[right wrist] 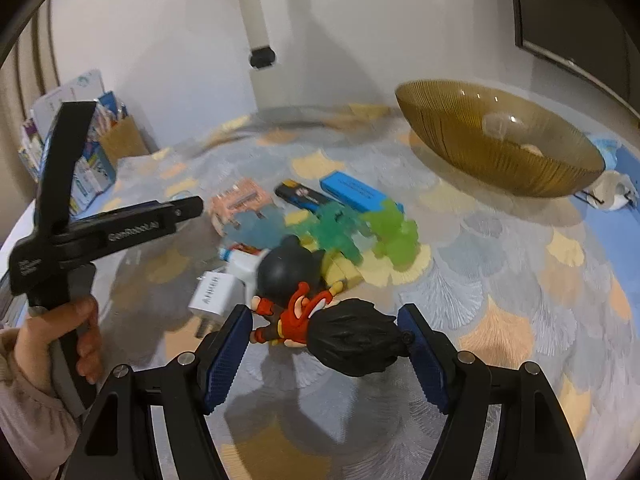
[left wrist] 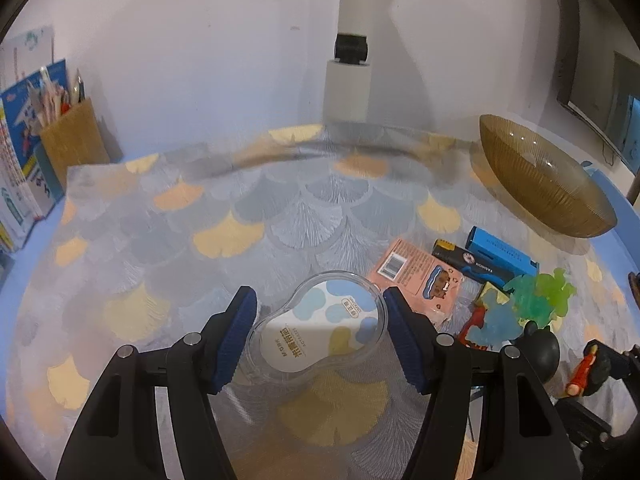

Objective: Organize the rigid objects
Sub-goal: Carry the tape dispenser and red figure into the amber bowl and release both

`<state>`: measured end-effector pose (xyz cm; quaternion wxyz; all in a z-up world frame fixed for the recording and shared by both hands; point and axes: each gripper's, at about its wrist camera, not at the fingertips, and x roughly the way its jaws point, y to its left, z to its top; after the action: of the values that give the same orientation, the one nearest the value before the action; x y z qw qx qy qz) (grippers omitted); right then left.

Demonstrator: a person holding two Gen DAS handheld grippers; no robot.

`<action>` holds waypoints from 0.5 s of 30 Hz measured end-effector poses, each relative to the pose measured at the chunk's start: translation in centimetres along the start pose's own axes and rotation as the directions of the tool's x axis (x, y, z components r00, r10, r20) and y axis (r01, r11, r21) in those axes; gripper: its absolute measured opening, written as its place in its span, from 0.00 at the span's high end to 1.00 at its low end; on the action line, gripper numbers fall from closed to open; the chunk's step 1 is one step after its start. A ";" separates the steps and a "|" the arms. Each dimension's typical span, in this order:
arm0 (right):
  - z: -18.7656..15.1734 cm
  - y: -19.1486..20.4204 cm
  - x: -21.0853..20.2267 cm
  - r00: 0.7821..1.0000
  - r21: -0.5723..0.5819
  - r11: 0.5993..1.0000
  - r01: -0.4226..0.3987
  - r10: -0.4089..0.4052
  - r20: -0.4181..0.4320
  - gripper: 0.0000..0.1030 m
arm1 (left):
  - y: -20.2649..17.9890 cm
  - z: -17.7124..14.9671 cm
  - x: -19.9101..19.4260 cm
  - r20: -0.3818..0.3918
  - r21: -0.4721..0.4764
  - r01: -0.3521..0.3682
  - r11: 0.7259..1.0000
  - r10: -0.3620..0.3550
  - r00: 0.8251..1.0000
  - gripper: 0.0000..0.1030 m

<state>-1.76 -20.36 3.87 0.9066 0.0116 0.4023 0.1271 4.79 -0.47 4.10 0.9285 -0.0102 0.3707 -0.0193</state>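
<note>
My left gripper [left wrist: 320, 330] is shut on a clear plastic case [left wrist: 318, 326] with a blue-and-white card inside, held above the patterned tablecloth. My right gripper [right wrist: 326, 342] is shut on a small figurine [right wrist: 328, 328] with black hair and red clothes, lying sideways between the pads. The figurine also shows in the left wrist view [left wrist: 582, 370]. A pile of objects lies ahead: green and blue translucent toys [right wrist: 352, 228], a blue box [right wrist: 356, 192], a black box [right wrist: 300, 194], a pink packet [right wrist: 240, 204], a white charger [right wrist: 216, 300] and a black round-headed toy [right wrist: 290, 268].
A ribbed amber glass bowl [right wrist: 500, 140] stands at the back right. A pen holder [left wrist: 72, 140] and books [left wrist: 20, 168] stand at the back left by the wall. A white post [left wrist: 350, 80] rises at the table's back edge. The left gripper's body [right wrist: 80, 220] is at my left.
</note>
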 end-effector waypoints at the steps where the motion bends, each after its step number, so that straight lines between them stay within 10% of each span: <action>1: 0.0 0.1 -0.4 1.000 -0.007 1.000 -0.013 0.013 0.020 0.28 | 0.0 0.0 -0.1 0.005 0.003 -0.001 1.000 0.001 1.000 0.39; 15: 0.3 -3.1 -3.7 0.984 0.113 0.982 -0.153 0.140 0.112 0.28 | -0.2 1.3 -0.4 0.015 -0.004 0.054 0.999 -0.054 0.998 0.39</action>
<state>-3.27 -24.19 6.39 0.9121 0.1030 0.3596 0.1680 5.43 -0.69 5.35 0.9303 -0.0222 0.3635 -0.0433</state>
